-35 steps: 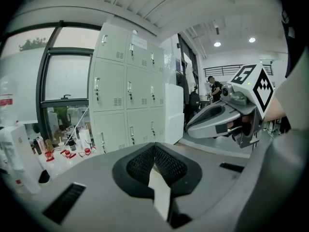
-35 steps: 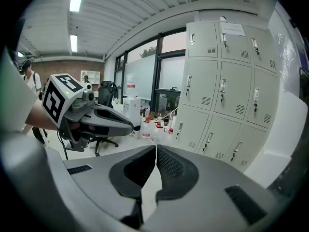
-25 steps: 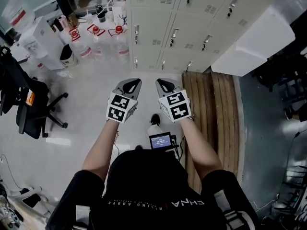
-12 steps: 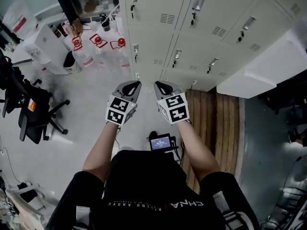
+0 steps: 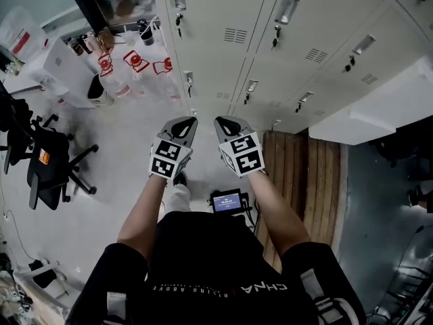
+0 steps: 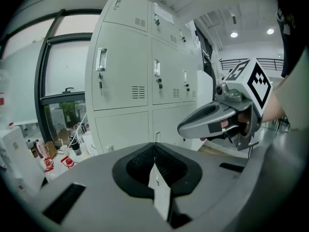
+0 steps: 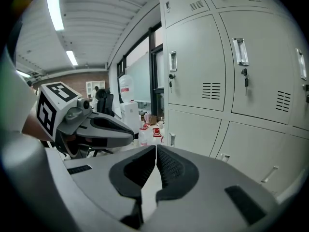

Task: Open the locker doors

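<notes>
Head view: the left gripper (image 5: 184, 122) and right gripper (image 5: 226, 122) are held out side by side at arm's length, near each other but not touching, and both point toward the lockers (image 5: 298, 46). The lockers fill the top and right of the frame; every door in sight is shut, each with a small handle and a vent. Neither gripper touches them. On the floor (image 5: 115, 134) an office chair (image 5: 44, 164) stands at left, with water bottles (image 5: 135, 65) with red caps beyond it, just beside the locker bank. Wooden boards (image 5: 304, 175) lie at the right along the locker base. A small screen (image 5: 226, 200) glows just below the arms.

Left gripper view: the left gripper's (image 6: 154, 146) jaws are pressed together with nothing between them. The lockers (image 6: 125, 66) stand ahead, doors shut, and the nearest handle (image 6: 101, 59) is well apart from the jaws. The right gripper (image 6: 190, 125) shows at right. A window (image 6: 63, 81) is left of the lockers.

Right gripper view: the right gripper's (image 7: 156, 150) jaws are together too, with only a hairline seam and nothing held. The lockers (image 7: 203, 71) are ahead and to the right, doors shut. The left gripper (image 7: 123, 129) shows at left.
</notes>
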Motion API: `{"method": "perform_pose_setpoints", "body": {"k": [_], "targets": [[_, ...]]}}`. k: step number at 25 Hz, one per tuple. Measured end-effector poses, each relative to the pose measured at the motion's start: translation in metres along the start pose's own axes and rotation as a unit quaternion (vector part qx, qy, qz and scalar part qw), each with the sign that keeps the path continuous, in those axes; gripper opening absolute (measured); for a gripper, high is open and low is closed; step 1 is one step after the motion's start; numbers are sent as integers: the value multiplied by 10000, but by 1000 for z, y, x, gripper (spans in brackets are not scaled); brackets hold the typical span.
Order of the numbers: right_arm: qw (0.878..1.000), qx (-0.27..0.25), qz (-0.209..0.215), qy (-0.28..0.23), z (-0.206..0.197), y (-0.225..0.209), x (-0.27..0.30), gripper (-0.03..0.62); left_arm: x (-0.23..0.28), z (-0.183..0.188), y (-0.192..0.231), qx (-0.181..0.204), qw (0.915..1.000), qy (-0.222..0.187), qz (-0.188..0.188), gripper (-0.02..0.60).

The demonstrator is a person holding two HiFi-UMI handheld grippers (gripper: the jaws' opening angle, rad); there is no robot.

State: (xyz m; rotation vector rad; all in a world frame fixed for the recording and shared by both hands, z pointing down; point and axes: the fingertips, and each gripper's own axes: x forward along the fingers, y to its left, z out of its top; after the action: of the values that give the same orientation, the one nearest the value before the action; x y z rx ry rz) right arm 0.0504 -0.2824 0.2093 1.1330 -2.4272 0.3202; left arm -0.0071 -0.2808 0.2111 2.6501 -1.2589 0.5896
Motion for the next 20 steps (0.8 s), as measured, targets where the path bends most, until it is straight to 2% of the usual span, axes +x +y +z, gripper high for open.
{"method": "perform_pose_setpoints", "body": {"k": [8, 15, 20], "targets": [[9994, 100, -318, 103, 22, -12, 57, 34, 24, -10, 60, -7, 9993, 49, -361, 20], [9980, 180, -584, 176, 42, 0, 99, 34, 31, -18, 107, 55, 9973, 60, -723, 20], [9978, 137, -609, 211, 44, -4, 112, 34, 40, -23, 120, 28, 9972, 132, -729, 20]]}}
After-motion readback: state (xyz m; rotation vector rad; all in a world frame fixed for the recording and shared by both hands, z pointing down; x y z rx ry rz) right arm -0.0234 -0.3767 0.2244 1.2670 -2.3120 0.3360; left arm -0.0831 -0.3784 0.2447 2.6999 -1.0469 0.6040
